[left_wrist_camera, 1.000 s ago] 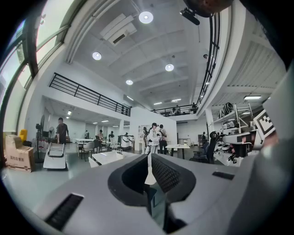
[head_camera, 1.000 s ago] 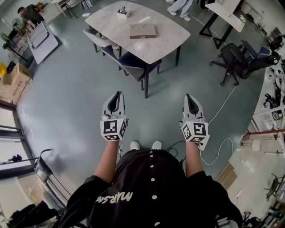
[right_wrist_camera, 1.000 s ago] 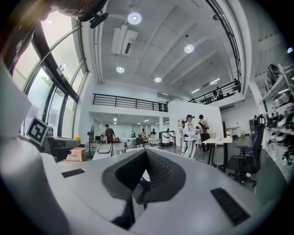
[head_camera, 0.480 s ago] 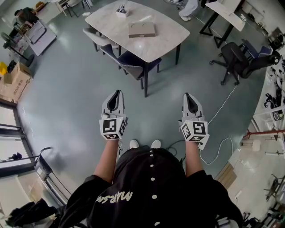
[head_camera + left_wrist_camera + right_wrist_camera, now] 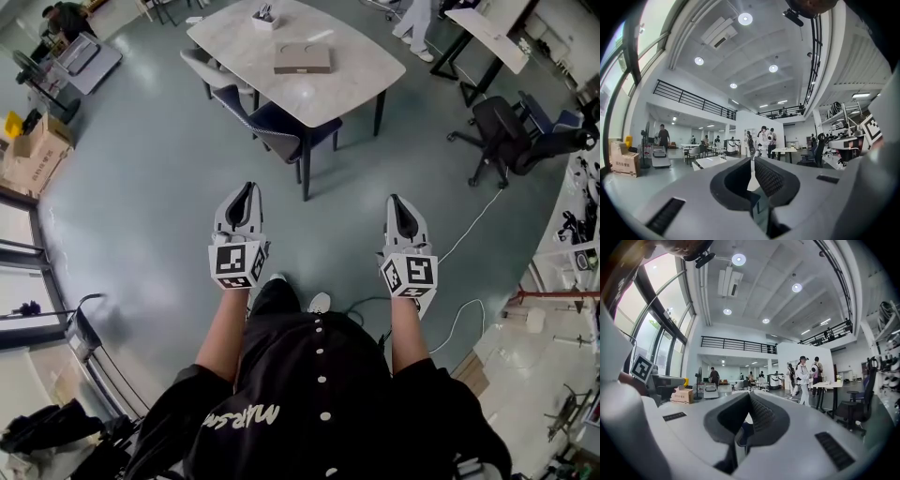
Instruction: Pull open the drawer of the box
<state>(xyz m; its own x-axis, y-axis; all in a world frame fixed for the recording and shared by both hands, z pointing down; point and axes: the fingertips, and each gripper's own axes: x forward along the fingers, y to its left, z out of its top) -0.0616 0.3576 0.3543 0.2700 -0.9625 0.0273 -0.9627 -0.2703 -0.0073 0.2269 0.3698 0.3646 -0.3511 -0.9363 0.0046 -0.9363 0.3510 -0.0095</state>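
Observation:
The brown flat box (image 5: 302,58) lies on the white marble table (image 5: 352,75) far ahead, well out of reach. My left gripper (image 5: 246,187) and right gripper (image 5: 394,200) are held side by side at waist height over the grey floor, pointing toward the table. Both are shut with their tips together and nothing between them. In the left gripper view the left gripper (image 5: 752,158) points level into the hall, with the table (image 5: 712,161) low ahead. In the right gripper view the right gripper (image 5: 749,394) does the same. The box's drawer cannot be made out from here.
Blue-seated chairs (image 5: 286,127) stand at the table's near side, and a small white holder (image 5: 264,17) sits at its far end. A black office chair (image 5: 506,131) and a white cable (image 5: 469,225) are to the right. Cardboard boxes (image 5: 28,150) stand left. People (image 5: 804,378) walk beyond.
The person has stepped forward, one dark shoe now under the left gripper. The table has shifted slightly right in view. Both grippers keep their pose and stay shut.

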